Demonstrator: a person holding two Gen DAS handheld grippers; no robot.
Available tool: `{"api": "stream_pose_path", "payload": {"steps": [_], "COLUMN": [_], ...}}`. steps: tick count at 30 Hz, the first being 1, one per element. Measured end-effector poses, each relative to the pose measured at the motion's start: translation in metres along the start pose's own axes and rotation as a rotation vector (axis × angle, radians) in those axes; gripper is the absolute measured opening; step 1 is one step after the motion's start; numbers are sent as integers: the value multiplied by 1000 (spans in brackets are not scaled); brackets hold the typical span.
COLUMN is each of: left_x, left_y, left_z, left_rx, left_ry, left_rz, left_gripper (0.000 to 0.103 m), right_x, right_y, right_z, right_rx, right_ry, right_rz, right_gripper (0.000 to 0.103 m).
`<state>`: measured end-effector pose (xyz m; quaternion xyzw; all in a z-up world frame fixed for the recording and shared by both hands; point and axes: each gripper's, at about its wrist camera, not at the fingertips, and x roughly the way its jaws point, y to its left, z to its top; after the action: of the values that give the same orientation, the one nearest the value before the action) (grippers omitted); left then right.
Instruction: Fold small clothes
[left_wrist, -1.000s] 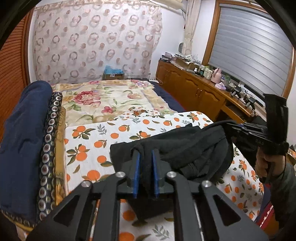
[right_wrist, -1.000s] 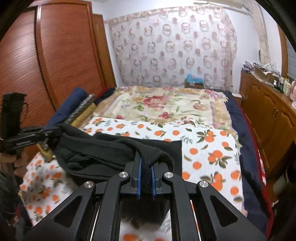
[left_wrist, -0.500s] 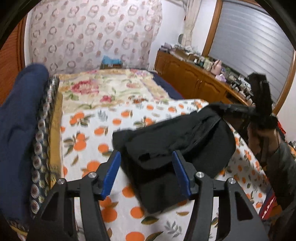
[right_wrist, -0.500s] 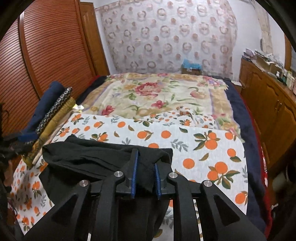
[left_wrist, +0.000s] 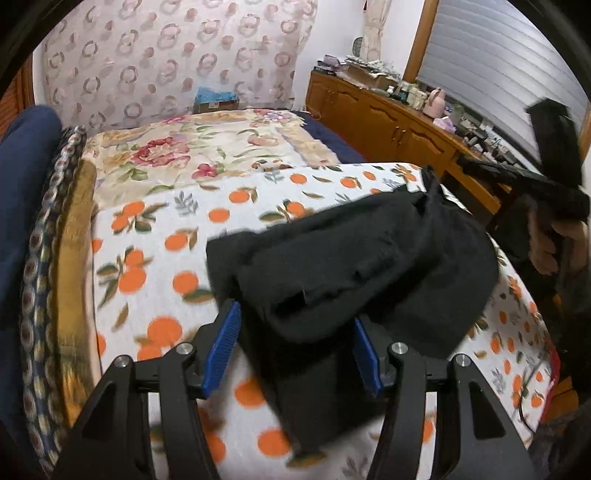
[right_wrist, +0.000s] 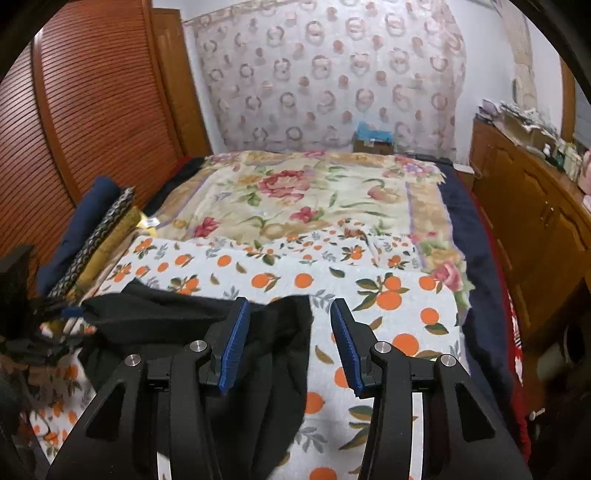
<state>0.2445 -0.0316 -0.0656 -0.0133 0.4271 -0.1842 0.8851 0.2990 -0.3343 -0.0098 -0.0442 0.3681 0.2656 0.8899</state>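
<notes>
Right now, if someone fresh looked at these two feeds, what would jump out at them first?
The black garment lying rumpled on the orange-print sheet at the near end of the bed, dark against the bright fruit pattern. Both grippers have just been opening over it: the left gripper straddles a fold without pressing, and the right gripper stands over the cloth's right edge. Behind lie a floral blanket and the ring-patterned curtain.

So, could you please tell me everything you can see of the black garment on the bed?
The black garment is soft, matte and fleecy-looking, lying bunched and partly folded over itself on the orange-print sheet. It lies between the open blue pads of the left gripper; its edge also lies inside the open right gripper. Neither grips it.
</notes>
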Motion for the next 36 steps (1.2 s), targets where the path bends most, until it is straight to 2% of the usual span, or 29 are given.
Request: {"api": "stream_pose_path", "payload": {"steps": [6,12,15,17,20,21,22,24,27,30,33,35,36], "left_x": [13,22,23,23,19,17,17,19,21,20,17,13,11], "left_y": [9,16,19,21,26,28,30,37,44,44,42,39,38], "left_z": [24,34,33,33,33,34,34,35,33,28,25,23,23], "left_rx": [-39,-53,-56,-62,-81,-90,-100,-121,-148,-155,-151,-148,-146], "left_ry": [-34,-44,-43,-43,-74,-86,-92,-86,-70,-66,-62,-67,-68], "left_rz": [34,77,82,85,101,114,132,156,143,132,118,110,108], "left_gripper": [57,57,57,57,57,57,57,57,57,57,57,57,57], "right_x": [14,40,50,51,39,31,29,29,39,40,38,36,36], "right_y": [6,7,6,5,-1,-8,-12,-17,-17,-16,-16,-12,-11], "right_z": [-15,-19,-17,-17,-13,-11,-11,-11,-14,-14,-12,-12,-12], "right_rx": [-36,-34,-36,-34,-6,25,44,52,49,49,51,45,43], "right_ry": [62,102,108,102,7,-38,-46,-41,11,15,16,18,20], "right_rz": [37,78,91,114,78,15,-7,-30,-48,-54,-49,-51,-50], "right_gripper": [46,46,34,5,1,1,1,1,1,3,14,28,32]}}
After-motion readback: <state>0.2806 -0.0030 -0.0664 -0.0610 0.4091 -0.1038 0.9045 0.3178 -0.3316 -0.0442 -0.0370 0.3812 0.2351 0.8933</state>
